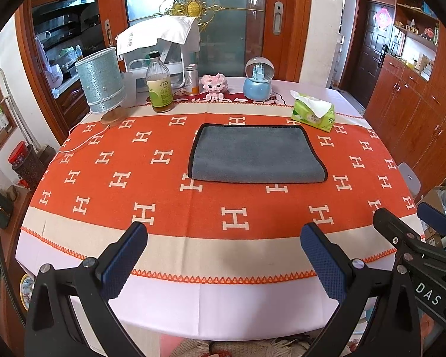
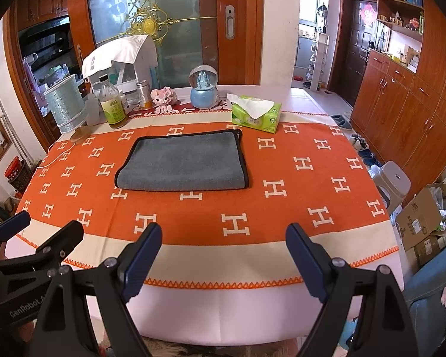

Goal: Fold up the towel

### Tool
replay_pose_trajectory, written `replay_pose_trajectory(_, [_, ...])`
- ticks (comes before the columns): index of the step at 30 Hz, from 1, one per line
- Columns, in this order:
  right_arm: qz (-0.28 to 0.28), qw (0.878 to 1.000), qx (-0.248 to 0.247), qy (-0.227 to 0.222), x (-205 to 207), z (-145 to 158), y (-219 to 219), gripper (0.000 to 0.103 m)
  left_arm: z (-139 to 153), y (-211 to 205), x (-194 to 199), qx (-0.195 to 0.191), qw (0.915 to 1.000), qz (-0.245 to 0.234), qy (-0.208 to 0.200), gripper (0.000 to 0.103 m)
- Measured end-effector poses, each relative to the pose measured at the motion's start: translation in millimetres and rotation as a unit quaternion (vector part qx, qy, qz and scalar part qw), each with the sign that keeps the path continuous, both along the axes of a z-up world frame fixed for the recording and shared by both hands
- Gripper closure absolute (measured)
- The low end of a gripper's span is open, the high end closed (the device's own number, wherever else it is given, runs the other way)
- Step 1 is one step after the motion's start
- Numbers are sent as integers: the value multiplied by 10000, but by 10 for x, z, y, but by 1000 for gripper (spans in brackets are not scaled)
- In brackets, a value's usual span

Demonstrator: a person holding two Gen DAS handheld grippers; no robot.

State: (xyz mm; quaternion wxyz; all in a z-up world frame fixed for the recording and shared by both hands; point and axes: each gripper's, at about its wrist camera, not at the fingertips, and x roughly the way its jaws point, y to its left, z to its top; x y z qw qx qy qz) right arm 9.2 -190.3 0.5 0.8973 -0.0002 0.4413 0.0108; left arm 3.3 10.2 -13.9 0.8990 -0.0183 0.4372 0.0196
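Tabletop (image 1: 232, 306) w/ orange H-pattern cloth (image 1: 151, 184) fills both views. Towel (image 1: 257, 154), grey w/ black edging, lies flat near the middle, already doubled by the look of it: rounded fold along the near edge, bound edges at far side & ends. Well apart from both claws. Behind it, near the far edge: lamp (image 1: 101, 87), snow globe (image 1: 258, 78), tissue pack (image 1: 313, 111), bottle (image 1: 159, 84).

Left claw (image 1: 224, 253) & right claw (image 2: 223, 255) both spread wide, nothing held, hovering over the near edge of the tabletop, side by side.

Handling, my guess: light, soft, limp microfibre, thick pile, won't slip much on the woven cloth. Best hold prob. the 2 corners of one short end, pinching all layers on the black binding, then carry across to the other end.
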Motion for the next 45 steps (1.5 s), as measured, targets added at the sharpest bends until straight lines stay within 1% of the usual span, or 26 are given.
replay_pose_trajectory(20, [3, 10000, -1, 0, 3, -11, -1, 17, 2, 1, 2, -2, 10000, 3, 7, 1])
replay_pose_trajectory(45, [-6, 10000, 11, 42, 7, -40, 13, 17, -70, 32, -25, -18, 10000, 28, 61, 1])
